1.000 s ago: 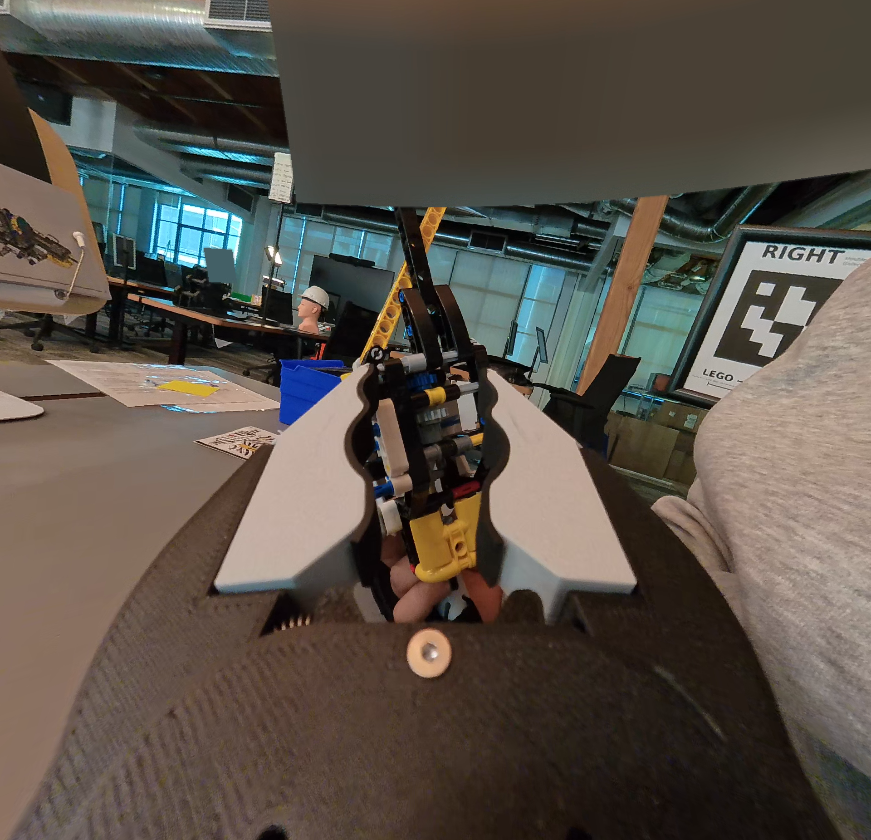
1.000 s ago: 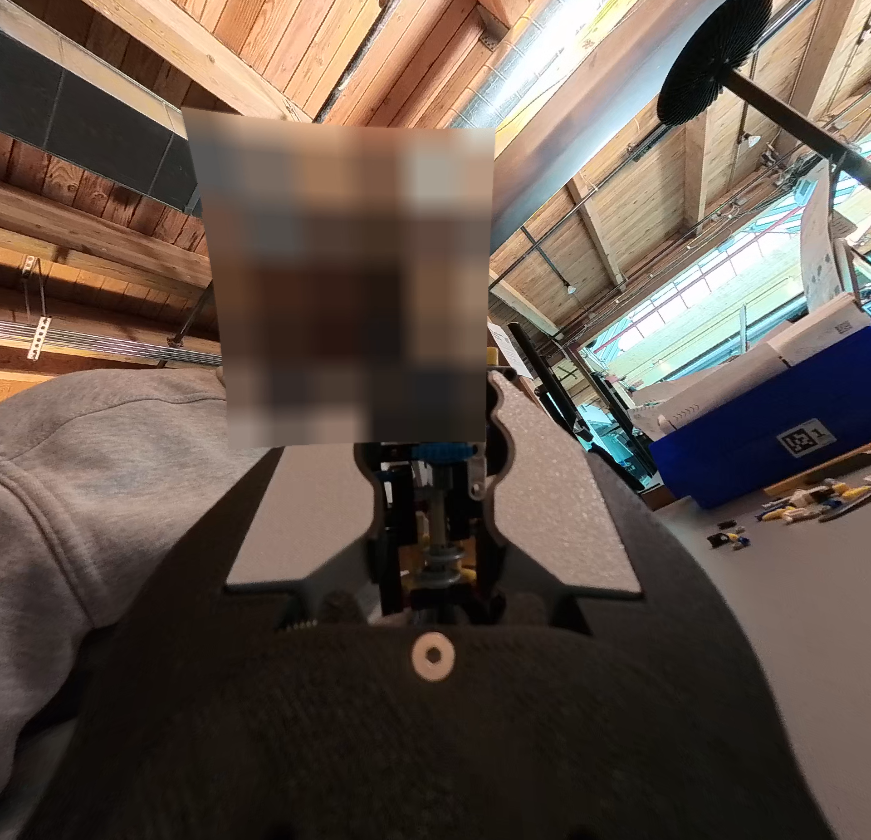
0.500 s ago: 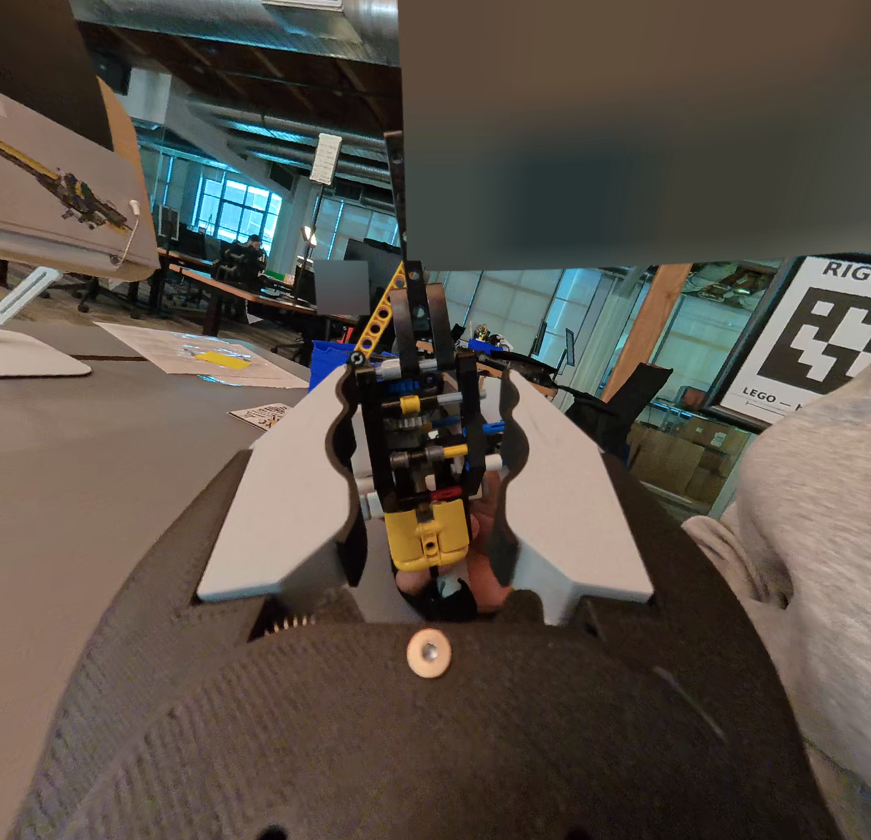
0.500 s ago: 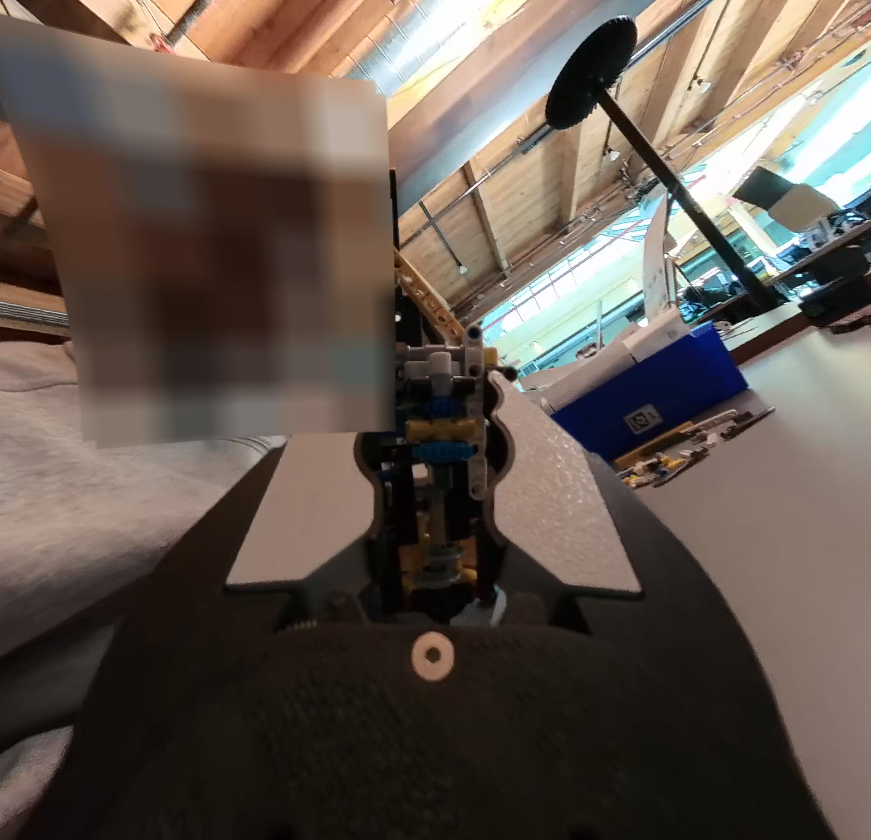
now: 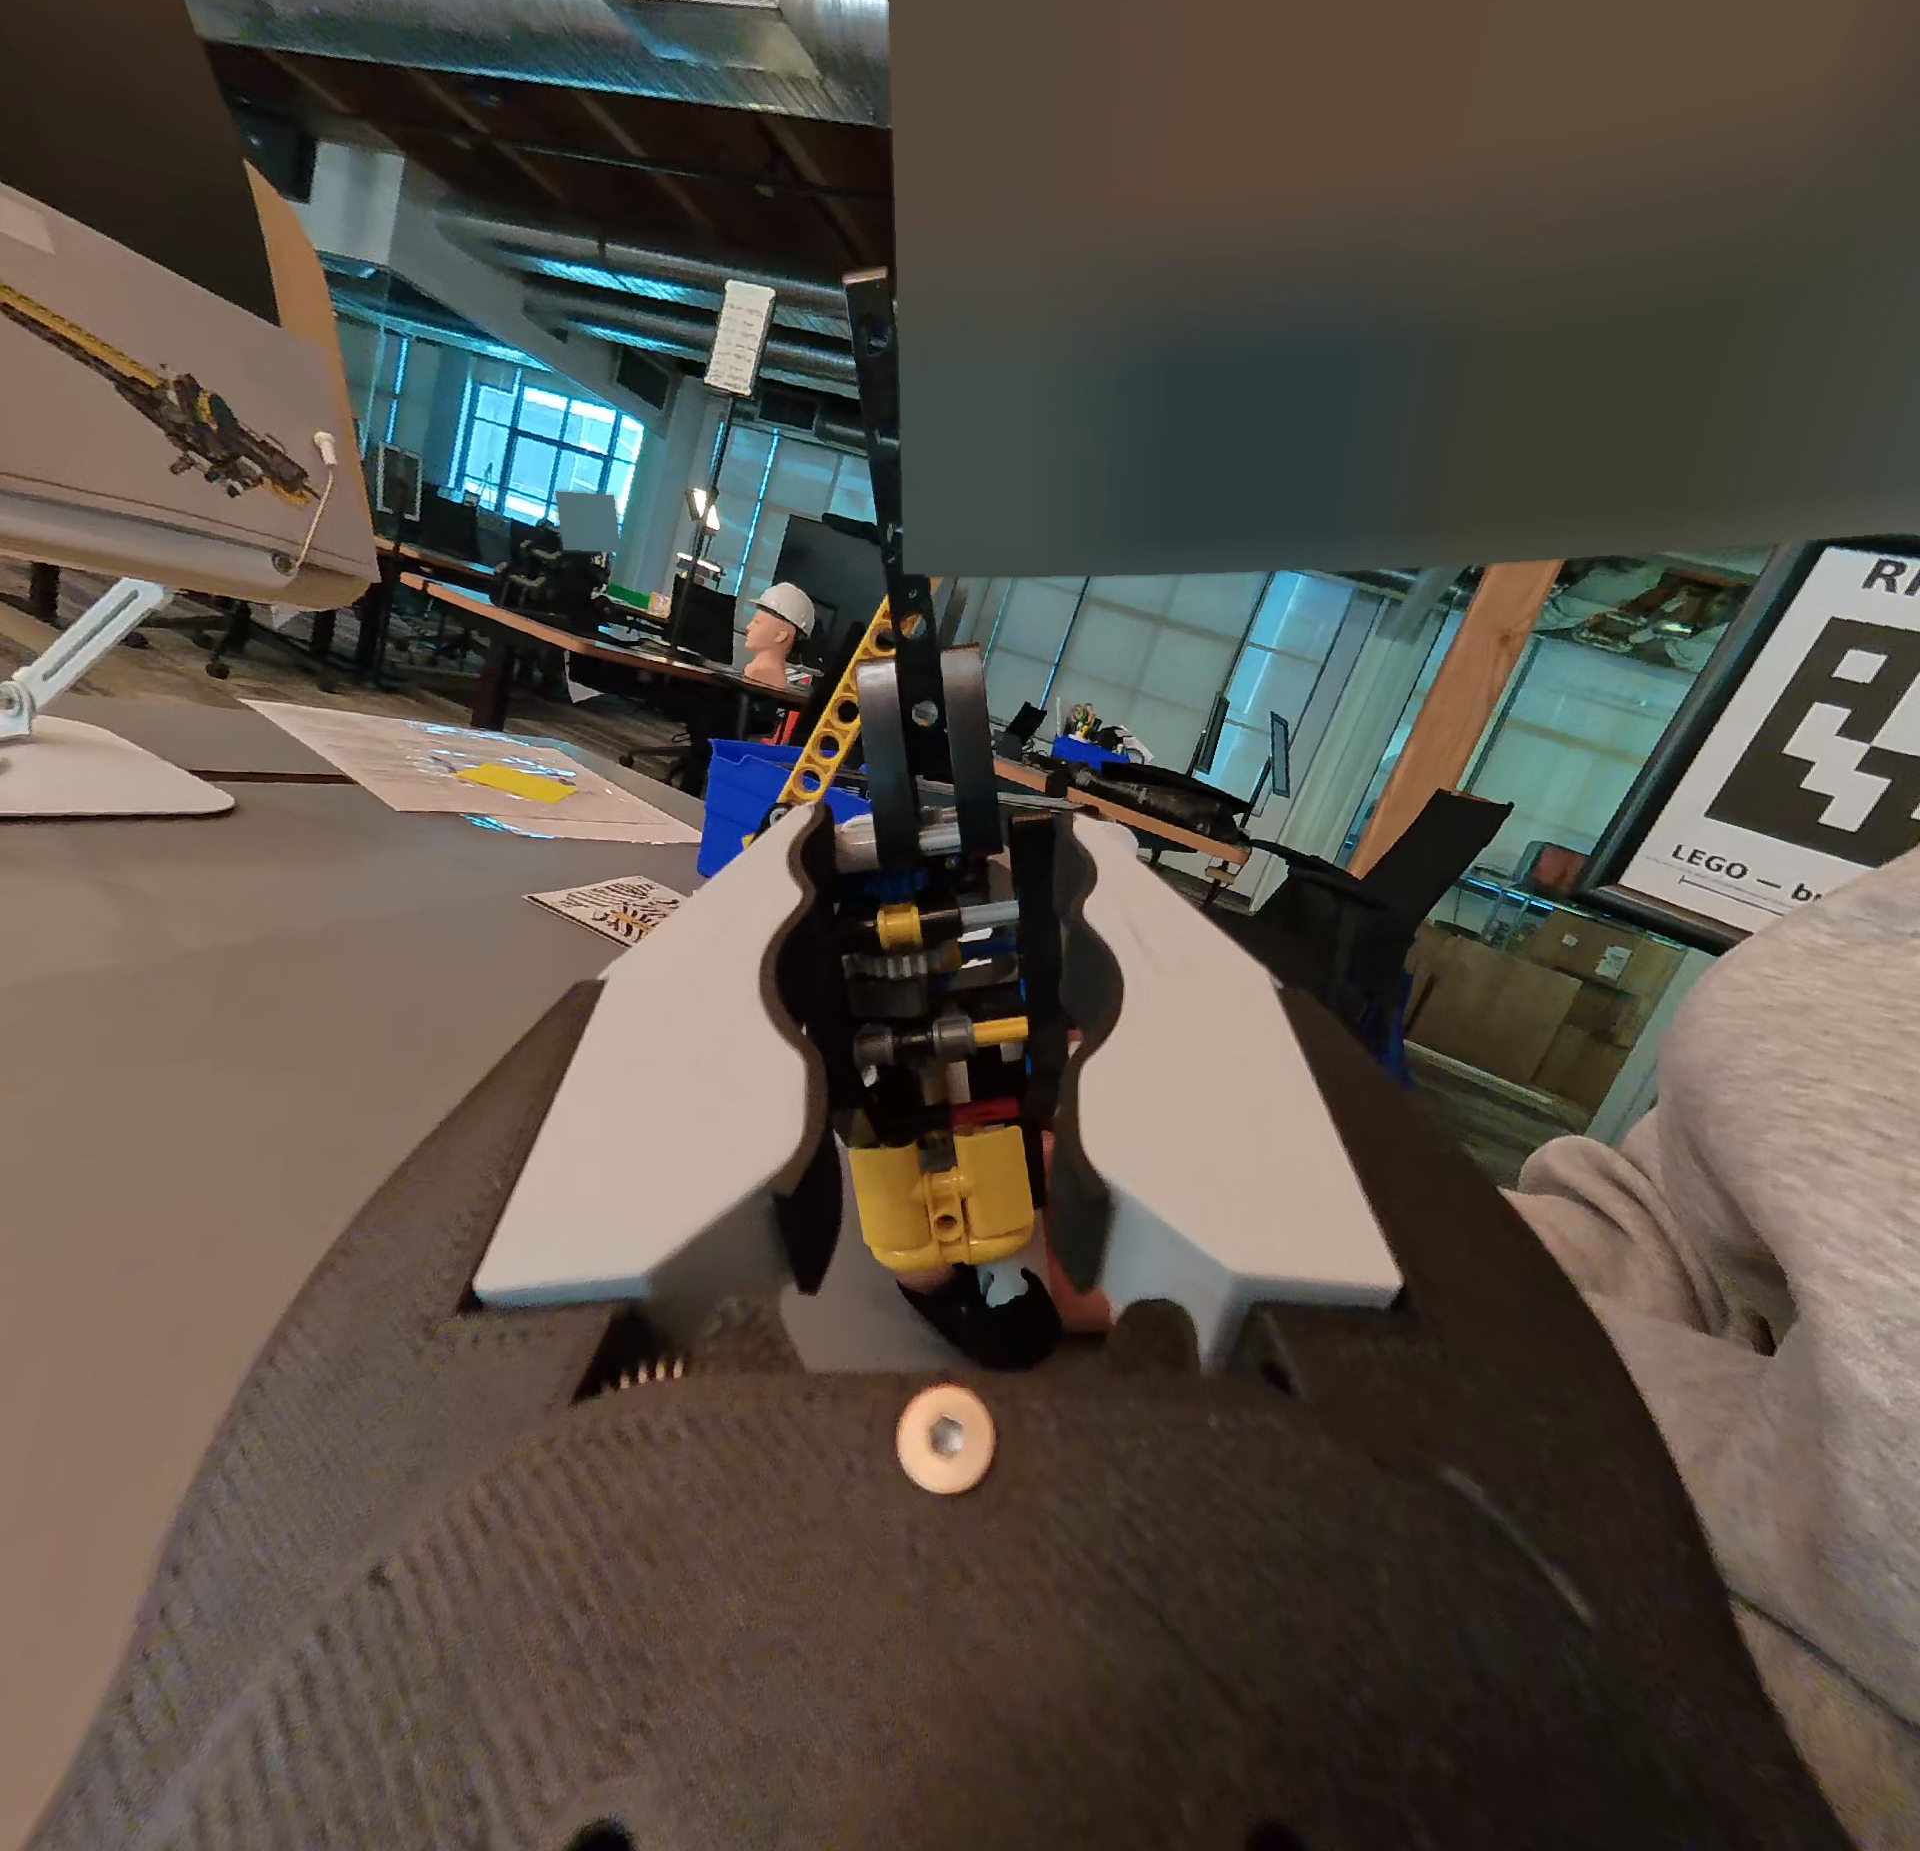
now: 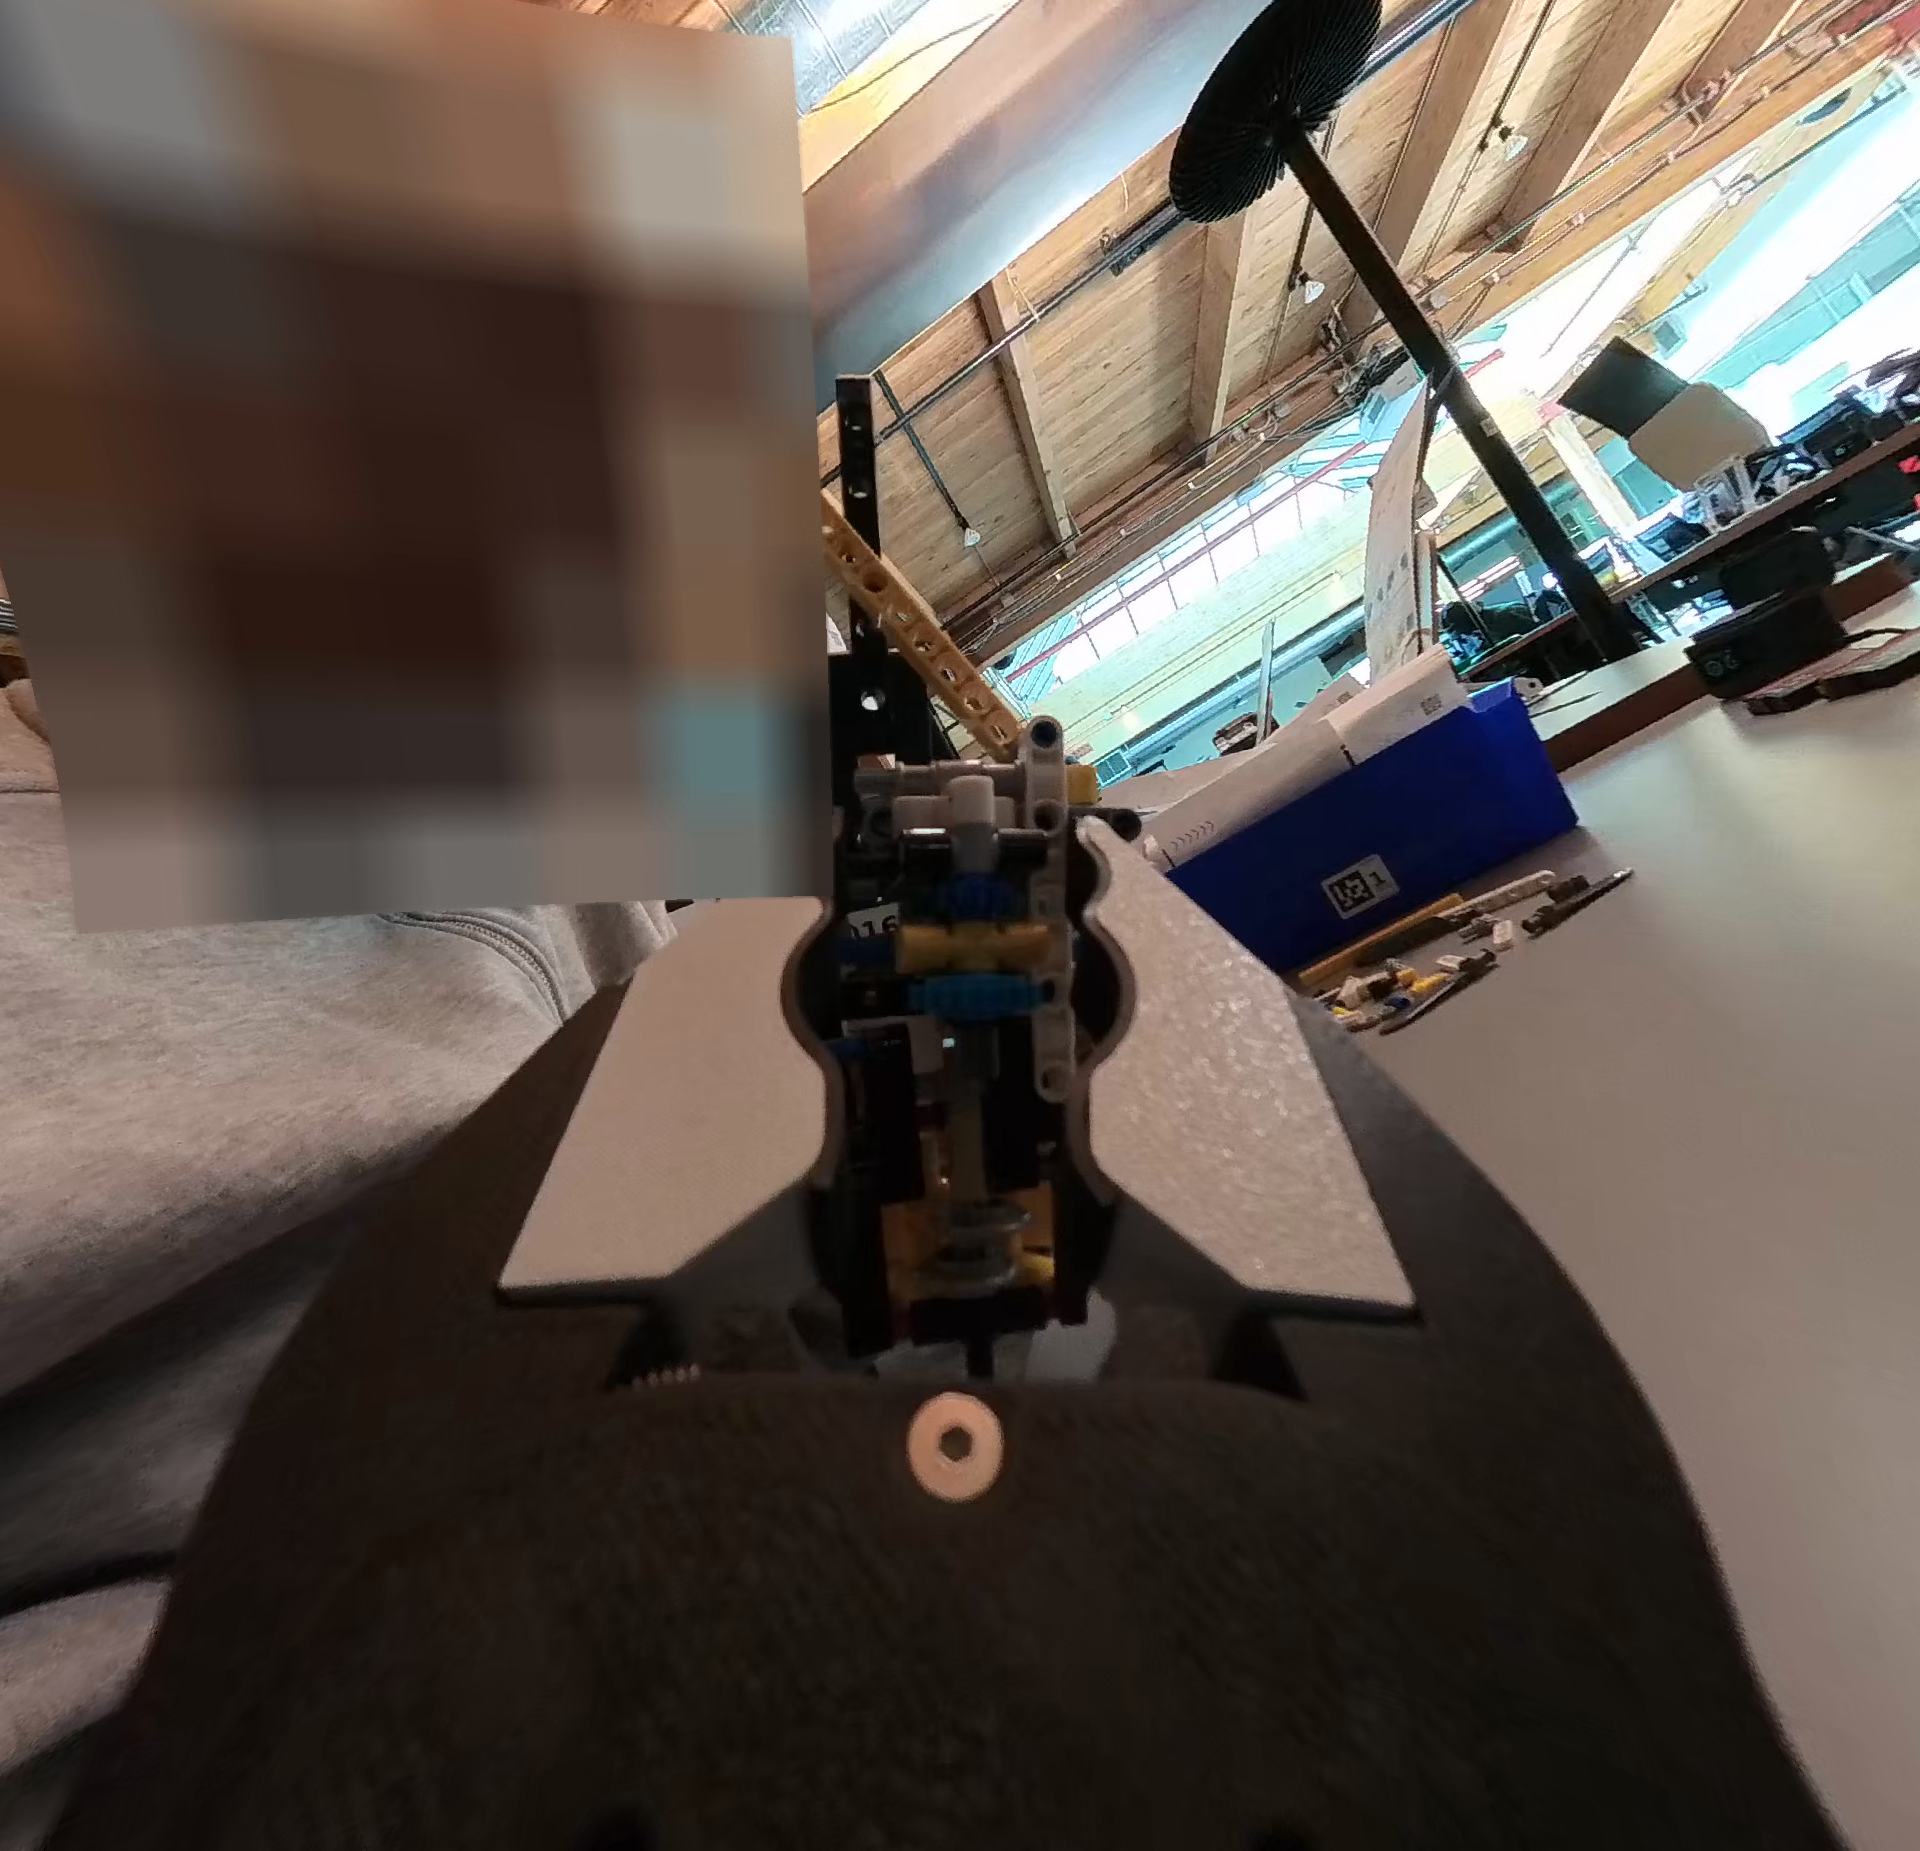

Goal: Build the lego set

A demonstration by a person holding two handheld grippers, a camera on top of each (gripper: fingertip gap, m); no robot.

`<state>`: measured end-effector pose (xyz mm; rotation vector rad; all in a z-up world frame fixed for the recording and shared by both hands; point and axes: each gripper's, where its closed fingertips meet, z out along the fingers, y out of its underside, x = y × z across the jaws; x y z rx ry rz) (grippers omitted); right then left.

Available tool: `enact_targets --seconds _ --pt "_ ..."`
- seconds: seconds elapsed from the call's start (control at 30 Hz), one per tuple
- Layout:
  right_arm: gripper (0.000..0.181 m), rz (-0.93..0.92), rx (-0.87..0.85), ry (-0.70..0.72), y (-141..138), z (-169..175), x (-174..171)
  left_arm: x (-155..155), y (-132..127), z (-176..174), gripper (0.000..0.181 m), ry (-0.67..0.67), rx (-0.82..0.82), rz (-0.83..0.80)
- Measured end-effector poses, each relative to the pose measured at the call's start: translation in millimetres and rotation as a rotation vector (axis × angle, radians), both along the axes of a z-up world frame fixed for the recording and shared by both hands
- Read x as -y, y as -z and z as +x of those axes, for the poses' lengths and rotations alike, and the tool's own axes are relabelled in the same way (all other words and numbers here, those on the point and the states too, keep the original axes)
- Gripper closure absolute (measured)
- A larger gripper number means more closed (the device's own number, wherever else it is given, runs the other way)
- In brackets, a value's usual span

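A black, yellow and blue lego model (image 5: 935, 1199) with gears, axles and a long black beam and yellow beam sticking up sits between the fingers of my left gripper (image 5: 940, 845), which is shut on it. A person's fingertips show under the model's base. In the right wrist view the same kind of model (image 6: 977, 970) sits between the fingers of my right gripper (image 6: 951, 897), which is shut on it. Both grippers are held above the grey table (image 5: 208, 1074).
A blue bin (image 6: 1403, 814) stands at the back of the table, also in the left wrist view (image 5: 748, 804). Loose lego pieces (image 6: 1455, 949) lie in front of it. An instruction booklet on a stand (image 5: 156, 419), paper sheets (image 5: 468, 773) and a grey sleeve (image 5: 1714, 1282) are near. The tips of both grippers are at nearly the same place.
The right wrist view has tilted down from the ceiling toward the table and bin. The model has turned and straightened between the left gripper's fingers, and more of it shows in the right.
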<state>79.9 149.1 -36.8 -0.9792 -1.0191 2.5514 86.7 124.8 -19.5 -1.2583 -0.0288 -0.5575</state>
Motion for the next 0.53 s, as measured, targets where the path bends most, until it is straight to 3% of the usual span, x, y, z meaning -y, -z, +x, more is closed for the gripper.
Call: enact_targets --seconds 0.1,0.33,0.53 --pt "0.142 0.003 -0.001 0.008 0.1 -0.1 -0.7 2.0 -1.3 2.2 0.15 0.004 -0.02 0.012" --pt "0.142 -0.008 -0.007 0.005 -0.2 0.9 -2.1 1.7 -1.3 3.2 0.15 0.002 -0.026 0.011" --pt "0.143 -0.048 -0.032 0.008 -3.2 4.6 -8.6 -1.8 2.3 -6.3 0.138 -0.03 0.019 -0.016"
